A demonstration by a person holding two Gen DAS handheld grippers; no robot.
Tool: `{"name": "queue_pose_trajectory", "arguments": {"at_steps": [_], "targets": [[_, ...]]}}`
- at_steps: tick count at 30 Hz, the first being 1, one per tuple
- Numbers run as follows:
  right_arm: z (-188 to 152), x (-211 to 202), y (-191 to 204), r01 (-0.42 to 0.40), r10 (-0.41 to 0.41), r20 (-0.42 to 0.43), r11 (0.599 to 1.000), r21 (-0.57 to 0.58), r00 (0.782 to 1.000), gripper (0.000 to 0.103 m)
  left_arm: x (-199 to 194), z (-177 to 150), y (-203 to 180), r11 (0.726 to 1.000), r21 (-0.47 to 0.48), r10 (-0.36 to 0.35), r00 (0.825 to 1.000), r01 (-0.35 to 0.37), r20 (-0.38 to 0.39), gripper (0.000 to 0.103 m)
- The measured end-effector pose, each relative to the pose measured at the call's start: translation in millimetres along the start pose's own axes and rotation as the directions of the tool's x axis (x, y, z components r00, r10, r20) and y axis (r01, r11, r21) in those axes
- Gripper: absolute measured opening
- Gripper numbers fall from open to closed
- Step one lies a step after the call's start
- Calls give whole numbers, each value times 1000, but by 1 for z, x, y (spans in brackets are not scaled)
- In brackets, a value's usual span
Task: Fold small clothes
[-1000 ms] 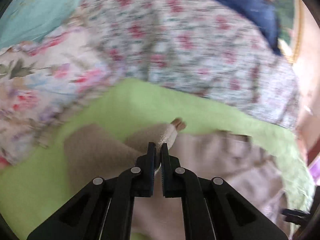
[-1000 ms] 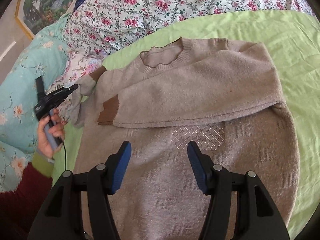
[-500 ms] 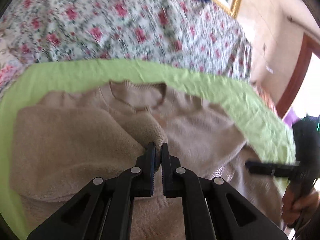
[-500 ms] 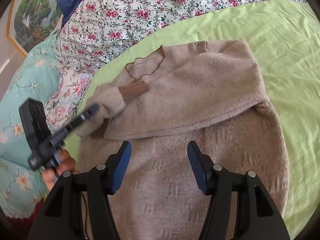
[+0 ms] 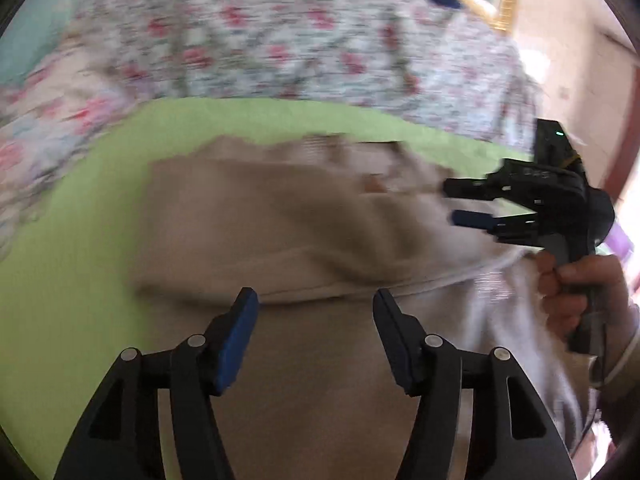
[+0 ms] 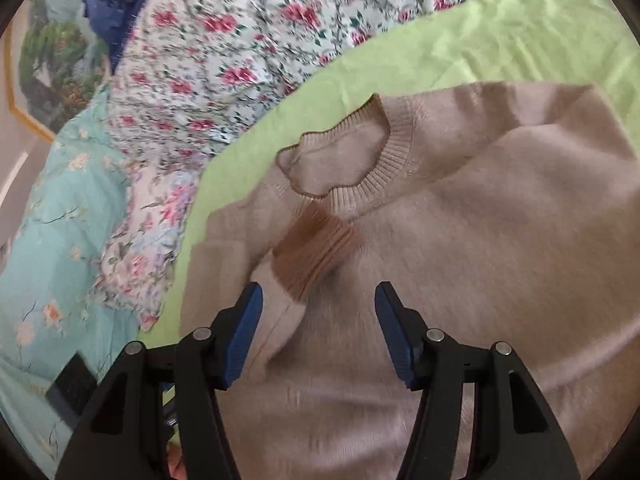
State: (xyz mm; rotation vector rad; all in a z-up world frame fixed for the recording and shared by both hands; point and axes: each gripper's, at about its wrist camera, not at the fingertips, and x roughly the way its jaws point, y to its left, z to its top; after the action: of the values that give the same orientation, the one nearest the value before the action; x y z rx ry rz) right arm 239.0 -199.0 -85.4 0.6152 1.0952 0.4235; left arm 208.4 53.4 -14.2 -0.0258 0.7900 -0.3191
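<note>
The left claw [image 5: 314, 300] was opening, nothing between its pads, poised over the beige sweater [image 5: 280, 216]. The right claw [image 6: 318, 296] stood parted and empty above the brown cuff [image 6: 316, 252] folded across the sweater's chest below the ribbed collar [image 6: 384, 152]. The sweater lay on the green sheet [image 6: 480, 52], bare sheet showing beyond the collar. A floral quilt [image 6: 240, 40] bordered the sheet's far edge.
</note>
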Motion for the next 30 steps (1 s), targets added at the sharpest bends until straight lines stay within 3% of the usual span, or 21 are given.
{"name": "queue_pose_trajectory", "arguments": {"at_steps": [2,4,5,6,7,8,11,14,17,20,24,27,30], "targets": [[5,19,-1,-11,11,-20,1000,25,1000,60,4,-3,22,996,-36,82,996,-84,-39,61],[8,40,-3,-25,28,-42,998,66,999,57,18,-5,46,981,-82,167,978,-178,-121,59],[10,48,-3,-31,35,-51,996,78,998,50,22,-6,54,975,-101,185,972,-200,-141,59],[12,57,-1,-23,28,-60,996,81,998,19,23,-7,58,972,-115,186,973,-203,-140,59],[13,59,1,-18,23,-66,997,80,998,9,25,-7,62,970,-127,191,972,-209,-139,59],[14,55,4,-27,31,-56,996,81,998,9,27,-6,64,967,-130,199,970,-217,-141,59],[17,5,23,-88,86,102,996,18,991,9,33,0,63,963,-138,212,968,-229,-132,59],[16,-56,19,-128,124,261,992,-2,957,9,44,15,57,958,-157,222,968,-239,-117,58],[5,-91,-12,-44,32,337,999,28,941,9,48,20,54,942,-173,268,955,-287,-125,54],[-6,-87,-48,36,-64,299,994,100,952,9,50,14,56,922,-210,299,943,-325,-145,54],[-21,-67,-81,100,-135,227,982,158,964,9,41,12,67,909,-270,292,947,-318,-132,53],[-20,-69,-76,80,-111,246,988,130,963,9,28,10,84,886,-382,251,965,-261,-78,53],[-16,-84,-55,-9,-3,312,999,39,950,9,28,6,91,870,-422,246,966,-254,-73,53]]}}
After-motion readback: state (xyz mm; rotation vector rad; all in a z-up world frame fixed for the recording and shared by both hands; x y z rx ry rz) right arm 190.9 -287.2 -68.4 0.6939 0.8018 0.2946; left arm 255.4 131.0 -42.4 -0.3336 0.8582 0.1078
